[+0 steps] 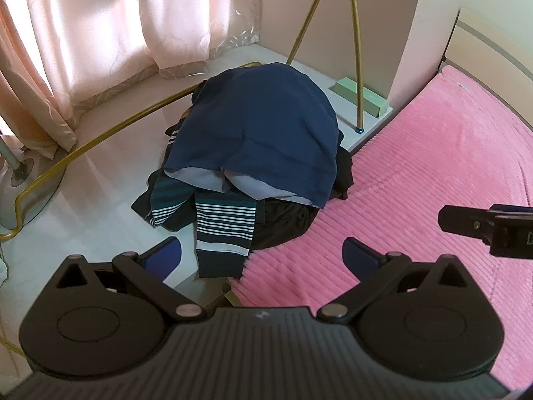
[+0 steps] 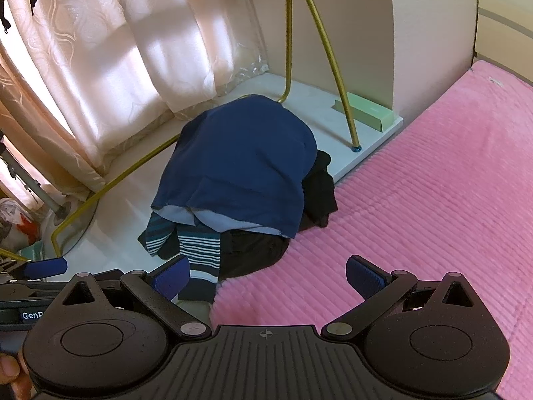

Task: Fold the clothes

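Both tools [image 1: 263,255] [image 2: 266,275] agape above pink bedspread [image 1: 433,166], white ledge [image 1: 110,180], curtains [image 1: 100,26].

Ribbed plush pink blanket [image 1: 433,153], glossy sill [image 1: 110,153]

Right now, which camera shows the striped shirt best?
The left wrist view: the striped shirt lies nearly whole below the navy top, unblocked. In the right wrist view, the right gripper's left finger overlaps the shirt's lower edge.
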Tool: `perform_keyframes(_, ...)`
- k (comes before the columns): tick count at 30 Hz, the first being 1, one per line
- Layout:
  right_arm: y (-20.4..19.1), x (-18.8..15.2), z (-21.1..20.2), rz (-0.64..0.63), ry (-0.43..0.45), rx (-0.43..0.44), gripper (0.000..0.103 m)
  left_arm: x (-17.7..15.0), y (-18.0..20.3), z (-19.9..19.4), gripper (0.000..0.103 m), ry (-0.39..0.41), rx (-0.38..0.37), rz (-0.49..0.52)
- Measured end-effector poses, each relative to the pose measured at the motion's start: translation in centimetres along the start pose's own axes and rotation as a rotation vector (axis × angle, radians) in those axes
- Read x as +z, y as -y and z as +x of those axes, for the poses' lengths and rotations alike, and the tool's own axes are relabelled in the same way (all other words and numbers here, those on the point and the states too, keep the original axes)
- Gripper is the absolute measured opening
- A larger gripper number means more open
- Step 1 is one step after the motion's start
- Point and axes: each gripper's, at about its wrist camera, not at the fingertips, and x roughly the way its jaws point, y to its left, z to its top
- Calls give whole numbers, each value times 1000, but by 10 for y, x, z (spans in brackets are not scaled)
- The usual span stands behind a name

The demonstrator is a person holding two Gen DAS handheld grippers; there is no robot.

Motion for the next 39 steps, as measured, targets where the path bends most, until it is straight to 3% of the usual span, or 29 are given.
perform_keyframes(39, 5, -3, -2, 21, -4, -4, 102, -6, 2, 1, 102, -13, -6, 1)
